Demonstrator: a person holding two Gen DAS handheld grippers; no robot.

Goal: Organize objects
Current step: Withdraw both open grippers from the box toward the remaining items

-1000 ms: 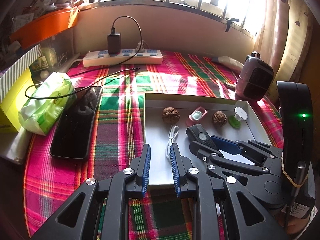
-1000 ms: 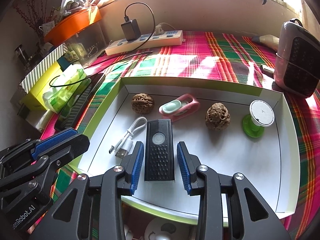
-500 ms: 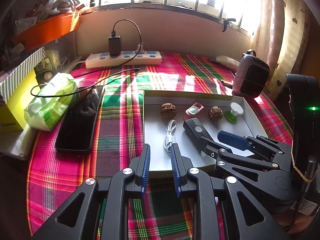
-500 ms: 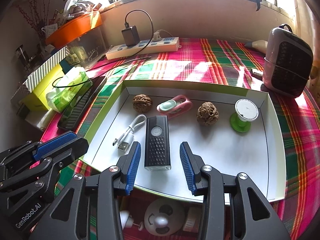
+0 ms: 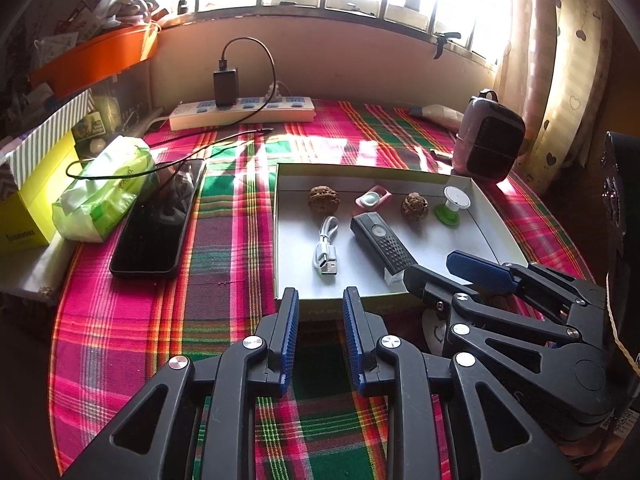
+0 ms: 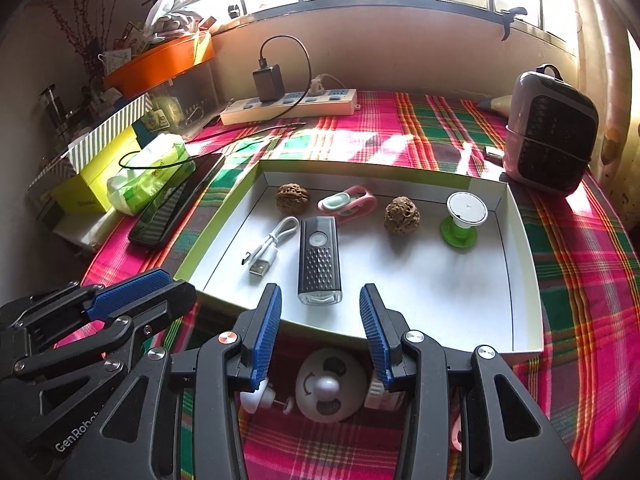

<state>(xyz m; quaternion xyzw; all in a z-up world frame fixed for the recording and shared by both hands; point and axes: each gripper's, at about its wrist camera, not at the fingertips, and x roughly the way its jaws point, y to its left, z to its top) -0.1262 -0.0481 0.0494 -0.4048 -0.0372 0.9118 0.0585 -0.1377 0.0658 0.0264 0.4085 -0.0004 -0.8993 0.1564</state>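
A white box tray (image 6: 520,280) (image 5: 280,240) lies on the plaid cloth. In it are a black bike light (image 6: 319,256) (image 5: 382,242), a white USB cable (image 6: 270,246) (image 5: 326,250), two walnuts (image 6: 293,199) (image 6: 402,215), a pink-and-mint clip (image 6: 348,202) and a green-and-white stand (image 6: 464,218). My right gripper (image 6: 320,312) is open and empty, above the tray's near edge, just behind the light. My left gripper (image 5: 319,320) is open and empty, before the tray's front left edge. A small white toy fan (image 6: 328,388) lies on the cloth under my right gripper.
A black phone (image 5: 156,220), a green tissue pack (image 5: 100,196) and a yellow box (image 5: 28,200) lie left. A power strip with charger (image 5: 240,110) runs along the back wall. A small heater (image 6: 552,136) stands at back right.
Both grippers have drawn back toward the near table edge. The right gripper has opened wider and left the bike light lying in the tray; the toy fan has come into view.
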